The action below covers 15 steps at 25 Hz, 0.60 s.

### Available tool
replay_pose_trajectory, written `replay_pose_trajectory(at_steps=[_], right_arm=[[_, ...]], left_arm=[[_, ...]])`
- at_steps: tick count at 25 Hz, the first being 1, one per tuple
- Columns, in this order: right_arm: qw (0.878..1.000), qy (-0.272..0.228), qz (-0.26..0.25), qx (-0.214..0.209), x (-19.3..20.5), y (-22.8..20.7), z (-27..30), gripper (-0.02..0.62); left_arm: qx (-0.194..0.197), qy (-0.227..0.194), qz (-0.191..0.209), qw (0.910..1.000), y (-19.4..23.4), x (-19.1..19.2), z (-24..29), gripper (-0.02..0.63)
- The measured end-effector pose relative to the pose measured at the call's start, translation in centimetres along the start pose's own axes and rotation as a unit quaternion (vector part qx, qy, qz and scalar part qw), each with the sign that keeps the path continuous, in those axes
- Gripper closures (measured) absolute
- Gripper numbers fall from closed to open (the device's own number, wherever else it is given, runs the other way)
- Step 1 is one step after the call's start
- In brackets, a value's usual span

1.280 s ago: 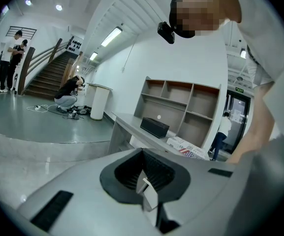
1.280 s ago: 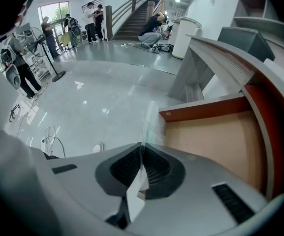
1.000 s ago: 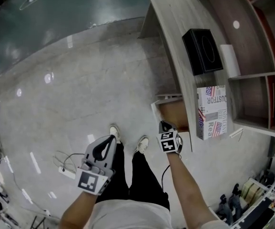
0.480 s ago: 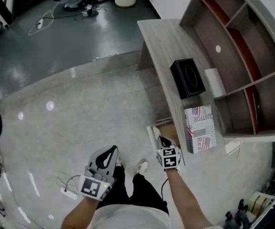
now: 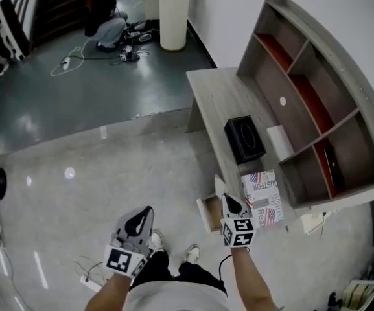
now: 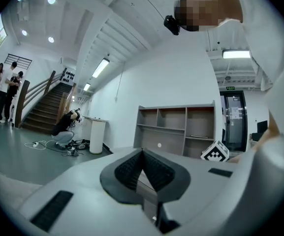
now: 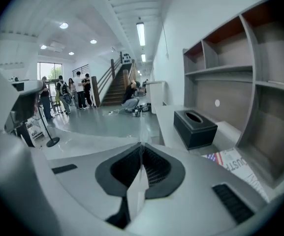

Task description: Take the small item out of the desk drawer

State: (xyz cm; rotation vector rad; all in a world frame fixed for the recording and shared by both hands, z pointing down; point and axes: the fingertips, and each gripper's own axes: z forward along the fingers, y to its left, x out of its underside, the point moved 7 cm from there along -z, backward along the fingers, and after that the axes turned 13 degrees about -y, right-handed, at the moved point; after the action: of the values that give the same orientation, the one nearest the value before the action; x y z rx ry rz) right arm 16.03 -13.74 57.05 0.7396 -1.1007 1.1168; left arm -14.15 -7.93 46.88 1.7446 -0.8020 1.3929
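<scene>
The desk drawer (image 5: 207,214) stands pulled out under the grey desk (image 5: 216,99). My right gripper (image 5: 225,197) hovers just right of it, at the desk's front edge. In the right gripper view its jaws (image 7: 142,150) are shut, and a thin white item (image 7: 136,190) is pinched upright between the pads. My left gripper (image 5: 146,210) hangs over the floor, left of the drawer and apart from it. Its jaws (image 6: 142,155) are shut with nothing in them.
On the desk lie a black tissue box (image 5: 245,138) and a flag-printed box (image 5: 262,197), with a shelf unit (image 5: 306,99) behind. My feet (image 5: 191,253) and a power strip (image 5: 88,282) are on the floor. A person (image 5: 107,10) crouches by a white bin (image 5: 172,15).
The head view has tilted up and now takes in more of the room. My right gripper has drawn back from the drawer's mouth to the desk edge. The left gripper stays low on the left.
</scene>
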Motion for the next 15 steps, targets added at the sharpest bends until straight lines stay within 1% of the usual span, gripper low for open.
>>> replay_pose_trajectory(at_steps=[5, 8, 15], right_arm=[[0.997, -0.061, -0.036, -0.008, -6.0, -0.1, -1.6, 0.572], [0.994, -0.091, -0.059, -0.018, -8.8, 0.0, -2.4, 0.572], [0.986, -0.155, -0.057, -0.026, -14.3, -0.5, -4.8, 0.572]], left_arm=[[-0.011, -0.020, 0.025, 0.9994, 0.2, -2.3, -0.5, 0.588], [-0.026, -0.034, 0.028, 0.9987, 0.5, -3.7, -0.6, 0.588], [-0.049, -0.082, 0.051, 0.9941, 1.5, -7.4, -0.4, 0.588]])
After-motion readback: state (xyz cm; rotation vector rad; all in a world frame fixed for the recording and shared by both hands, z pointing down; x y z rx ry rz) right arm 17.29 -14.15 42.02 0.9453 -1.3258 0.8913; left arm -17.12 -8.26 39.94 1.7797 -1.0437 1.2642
